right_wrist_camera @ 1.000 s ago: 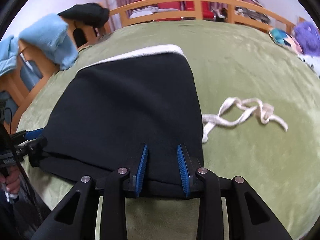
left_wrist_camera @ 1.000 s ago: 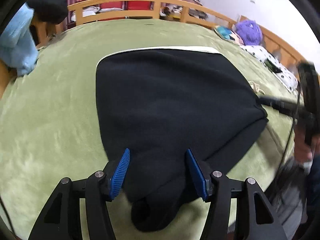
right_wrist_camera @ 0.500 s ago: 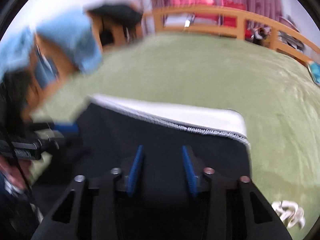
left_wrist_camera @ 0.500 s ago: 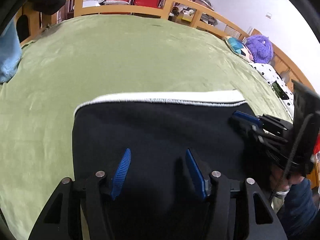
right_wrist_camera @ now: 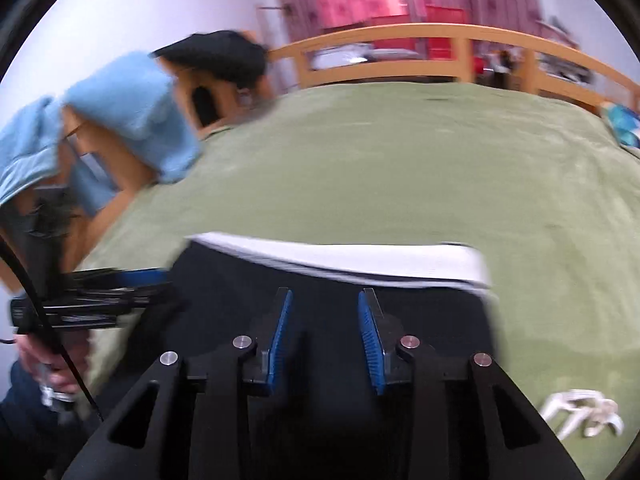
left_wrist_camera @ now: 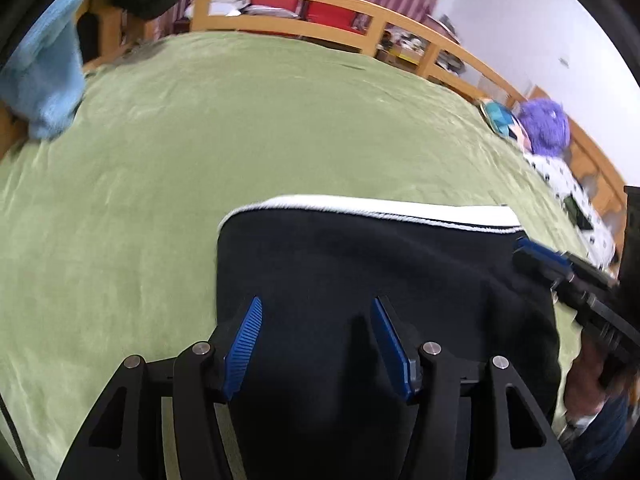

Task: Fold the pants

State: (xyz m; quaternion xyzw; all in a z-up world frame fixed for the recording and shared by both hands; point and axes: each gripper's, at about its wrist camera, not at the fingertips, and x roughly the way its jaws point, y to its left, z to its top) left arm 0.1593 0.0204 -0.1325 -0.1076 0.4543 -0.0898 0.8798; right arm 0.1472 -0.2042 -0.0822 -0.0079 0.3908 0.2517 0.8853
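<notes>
Black pants [left_wrist_camera: 360, 264] folded flat on a green bedspread [left_wrist_camera: 240, 120], filling the lower middle of both wrist views. White band [left_wrist_camera: 380, 210] along the far edge of the pants, toward 12 o'clock.

Left tongs [left_wrist_camera: 316, 304] over the near part of the pants, jaws about half apart, black cloth filling the gap; unclear whether pinched or merely above.

Right tongs [right_wrist_camera: 324, 294] at the pants' other end, narrower, jaws just now opening, black cloth visible between the pads but not squeezed.

Loose white cord [right_wrist_camera: 580, 412] on the bedspread at 4 o'clock in the right view, well apart from the pants. Blue towel [left_wrist_camera: 44, 80] draped at 10 o'clock, wooden rail [left_wrist_camera: 320, 4] at 12, purple plush toy [left_wrist_camera: 544, 124] at 2.
</notes>
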